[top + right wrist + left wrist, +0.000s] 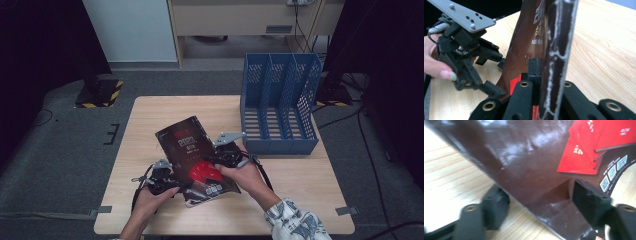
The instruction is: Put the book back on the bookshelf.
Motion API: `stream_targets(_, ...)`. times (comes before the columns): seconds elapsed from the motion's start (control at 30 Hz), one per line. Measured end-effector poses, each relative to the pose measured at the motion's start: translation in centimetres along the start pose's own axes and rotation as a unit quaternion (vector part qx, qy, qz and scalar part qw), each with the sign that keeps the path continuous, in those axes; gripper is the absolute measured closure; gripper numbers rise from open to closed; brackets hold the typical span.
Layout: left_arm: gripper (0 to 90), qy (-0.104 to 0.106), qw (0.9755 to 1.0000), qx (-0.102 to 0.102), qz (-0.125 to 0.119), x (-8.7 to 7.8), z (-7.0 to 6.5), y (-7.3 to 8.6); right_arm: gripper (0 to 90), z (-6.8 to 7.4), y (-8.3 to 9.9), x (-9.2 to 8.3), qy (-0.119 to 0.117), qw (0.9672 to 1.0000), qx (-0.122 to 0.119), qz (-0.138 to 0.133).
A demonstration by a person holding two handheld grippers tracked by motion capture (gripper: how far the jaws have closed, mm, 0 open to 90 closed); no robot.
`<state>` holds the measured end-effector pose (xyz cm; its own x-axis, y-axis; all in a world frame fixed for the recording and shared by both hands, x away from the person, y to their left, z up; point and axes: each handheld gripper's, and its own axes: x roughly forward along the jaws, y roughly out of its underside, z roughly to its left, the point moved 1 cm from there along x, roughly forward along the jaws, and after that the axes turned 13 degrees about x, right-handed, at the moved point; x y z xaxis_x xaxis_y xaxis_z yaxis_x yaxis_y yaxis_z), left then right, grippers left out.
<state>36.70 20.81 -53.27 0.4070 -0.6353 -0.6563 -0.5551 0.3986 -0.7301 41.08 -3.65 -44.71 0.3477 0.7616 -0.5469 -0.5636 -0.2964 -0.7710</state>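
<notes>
A dark brown book [192, 145] with a red graphic on its cover hangs tilted just above the wooden table [150, 115]. My right gripper [209, 161] is shut on its right edge; in the right gripper view the worn edge [554, 50] stands upright between the jaws of my right gripper [541, 68]. My left gripper [179, 186] sits at the book's lower left corner. In the left gripper view the cover [524, 165] passes between the jaws of the left gripper [541, 203], one under the book and one over it, with a gap still showing. The left gripper [495, 75] also appears beside the book in the right gripper view.
A blue perforated file rack [280, 105] with three slots stands at the table's back right, close behind the right hand. Bare tabletop lies to the left and behind the book. Grey carpet and dark stands surround the table.
</notes>
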Motion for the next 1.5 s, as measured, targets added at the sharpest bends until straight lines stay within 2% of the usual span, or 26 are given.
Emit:
stream_targets(0.1, 42.3, 0.000, 0.9999, -0.010, -0.003, -0.2, 0.3, 0.1, 86.9, 0.1, 0.0, 0.0, -0.008, 1.0000, 0.000, -0.002)
stream_targets(0.2, 50.9, -0.005, 1.0000, -0.003, 0.003, -0.5, 0.2, 0.0, 86.9, 0.2, 0.0, 0.0, -0.008, 0.9999, -0.007, 0.001)
stream_targets(0.23, 56.8, -0.005, 1.0000, -0.003, 0.001, -0.6, 0.2, 0.0, 86.9, 0.2, 0.0, 0.0, -0.004, 0.9999, -0.011, 0.002)
stream_targets(0.33, 67.2, -0.004, 1.0000, -0.004, -0.005, -0.9, 0.3, -0.1, 86.9, 0.0, 0.0, -0.2, -0.003, 0.9999, -0.012, 0.000)
stream_targets(0.57, 81.2, 0.007, 0.9999, -0.002, -0.011, -1.3, 0.3, -0.3, 86.8, -0.1, 0.2, -0.1, -0.004, 0.9998, -0.017, -0.001)
stream_targets(0.83, 84.2, 0.005, 0.9998, 0.000, -0.017, -1.5, 0.3, -0.5, 85.6, -0.2, 0.2, -0.3, -0.007, 0.9998, -0.016, -0.009)
stream_targets(1.27, 85.6, 0.006, 0.9998, 0.015, -0.014, -1.9, 0.0, -0.7, 79.3, 0.3, -0.6, -0.6, -0.011, 0.9990, -0.042, -0.006)
stream_targets(1.5, 85.8, -0.003, 0.9996, 0.026, -0.012, -2.0, -0.3, -1.1, 85.3, 0.2, -1.0, -1.0, 0.004, 0.9985, -0.054, -0.009)
